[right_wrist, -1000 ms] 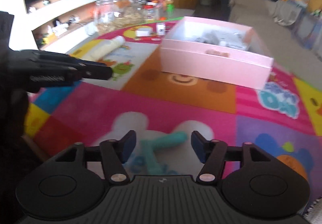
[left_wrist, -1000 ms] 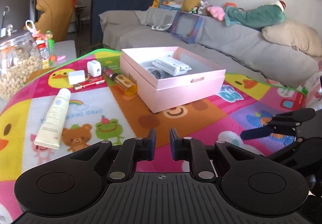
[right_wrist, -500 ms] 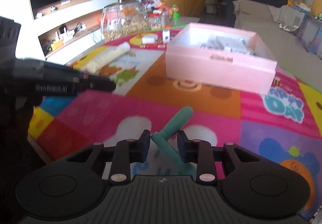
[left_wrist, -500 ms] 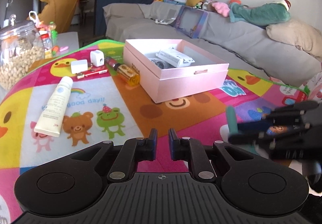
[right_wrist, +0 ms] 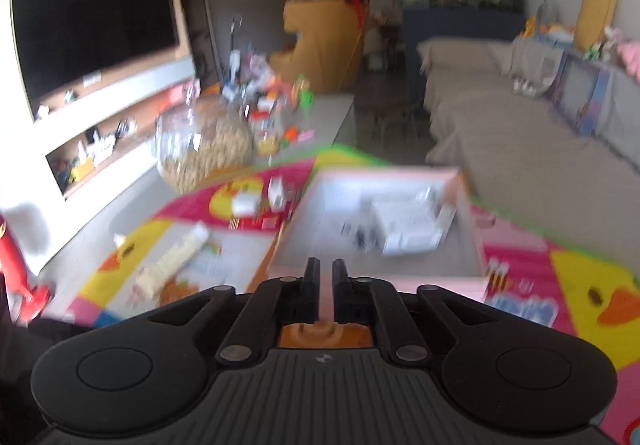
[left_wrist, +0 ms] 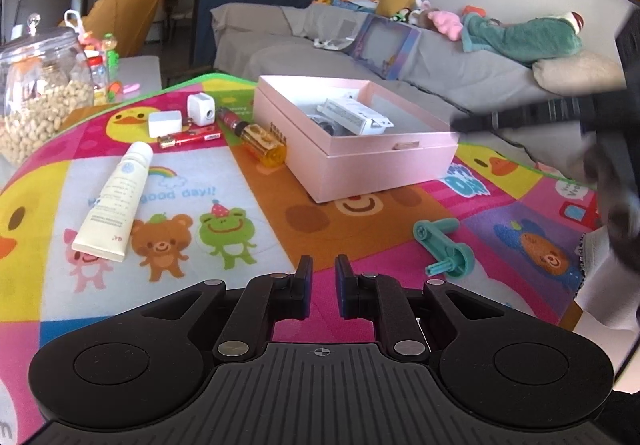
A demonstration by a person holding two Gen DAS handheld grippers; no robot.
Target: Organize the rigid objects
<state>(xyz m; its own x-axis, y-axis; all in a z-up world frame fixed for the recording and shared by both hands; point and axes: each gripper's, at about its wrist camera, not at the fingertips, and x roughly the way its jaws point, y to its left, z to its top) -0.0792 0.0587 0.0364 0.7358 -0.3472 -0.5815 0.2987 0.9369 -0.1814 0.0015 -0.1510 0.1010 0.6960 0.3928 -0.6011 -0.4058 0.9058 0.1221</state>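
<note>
A teal crank handle [left_wrist: 442, 247] lies on the colourful play mat [left_wrist: 168, 173], a little right of my left gripper [left_wrist: 322, 263], which is shut and empty. My right gripper [right_wrist: 326, 265] hovers above the near wall of the open pink box [right_wrist: 440, 285]. Its jaws are closing with only a narrow gap and nothing between them. In the left wrist view the right gripper [left_wrist: 458, 123] shows as a blurred dark bar beside the pink box [left_wrist: 360, 161]. A white carton [left_wrist: 354, 117] lies inside the box.
Left of the box lie an amber bottle [left_wrist: 256, 139], a red lighter [left_wrist: 188, 139], a white charger [left_wrist: 202, 109], a small white block [left_wrist: 165, 123] and a cream tube [left_wrist: 116, 201]. A glass jar [left_wrist: 40, 97] stands at the far left. A grey sofa [left_wrist: 440, 65] runs behind.
The right gripper closed around the teal crank, then rose and moved over the pink box with empty jaws. The crank stayed on the mat. The left gripper kept still.
</note>
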